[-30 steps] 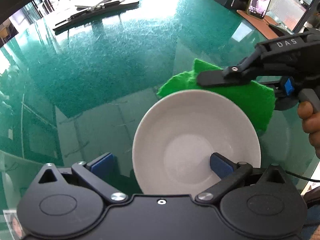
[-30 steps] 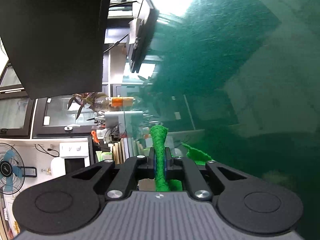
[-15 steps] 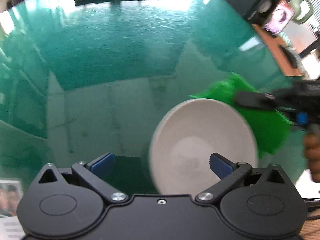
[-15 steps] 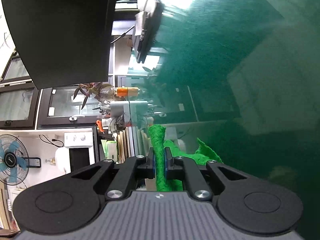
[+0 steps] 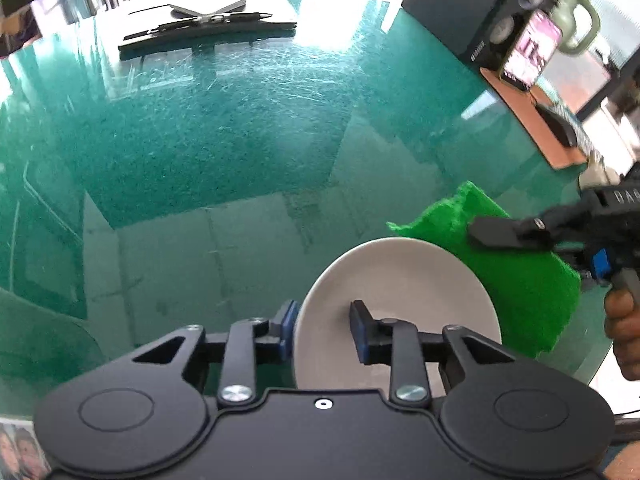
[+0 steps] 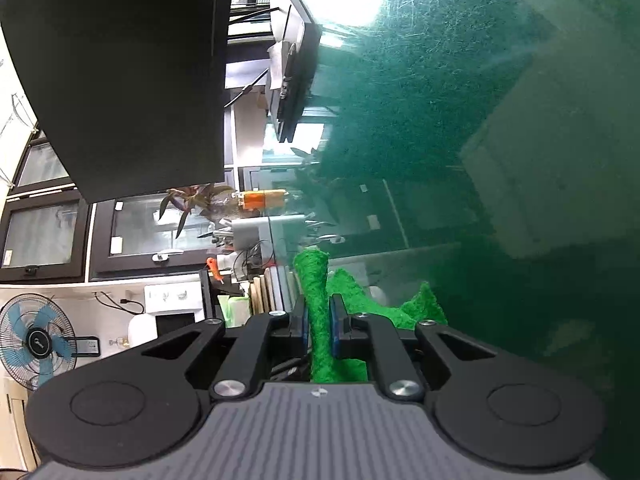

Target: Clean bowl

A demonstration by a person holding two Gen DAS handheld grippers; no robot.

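Note:
A white bowl (image 5: 400, 272) stands on the green glass table (image 5: 200, 140), close in front of my left gripper (image 5: 323, 328). Its jaws are closing around the bowl's near left rim, one blue pad just outside the rim and the other inside the bowl, with a gap still showing at the inner pad. Behind and to the right of the bowl lies a bright green cloth (image 5: 520, 280). My right gripper (image 5: 480, 232), held in a person's hand (image 5: 624, 328), is shut on this cloth. In the right wrist view the cloth (image 6: 312, 276) stands pinched between the right gripper's (image 6: 318, 322) pads.
A flat black device (image 5: 208, 24) lies at the table's far side. At the far right are a black speaker (image 5: 480, 12), a lit phone (image 5: 528, 52) and a brown mat (image 5: 532, 120) with a mouse (image 5: 560, 128). A photo (image 5: 20, 452) lies at the near left.
My left gripper's jaws have come in from wide open to close around the bowl's left rim. The right gripper with the cloth has drifted a little to the right of the bowl.

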